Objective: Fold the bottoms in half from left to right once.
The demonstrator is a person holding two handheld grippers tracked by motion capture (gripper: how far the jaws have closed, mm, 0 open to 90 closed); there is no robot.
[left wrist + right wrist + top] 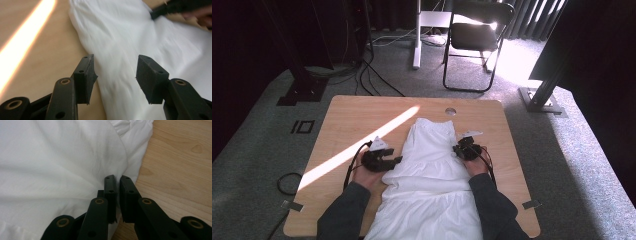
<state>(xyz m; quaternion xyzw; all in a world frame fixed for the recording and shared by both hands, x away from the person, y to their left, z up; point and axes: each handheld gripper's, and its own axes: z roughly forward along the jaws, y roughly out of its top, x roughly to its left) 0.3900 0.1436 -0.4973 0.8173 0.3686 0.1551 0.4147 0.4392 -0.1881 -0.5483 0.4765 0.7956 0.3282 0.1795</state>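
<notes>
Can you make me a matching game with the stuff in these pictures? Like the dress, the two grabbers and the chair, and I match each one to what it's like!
Things:
1. dress
2. left gripper
3. right gripper
4. chair

Descriptions:
A. black, standing on the floor beyond the table
B. jaws pinched shut on the cloth's edge
C. white, spread flat on the wood
D. jaws apart above the cloth, nothing pressed between them

Right pairs: 1-C, 2-D, 3-B, 4-A
</notes>
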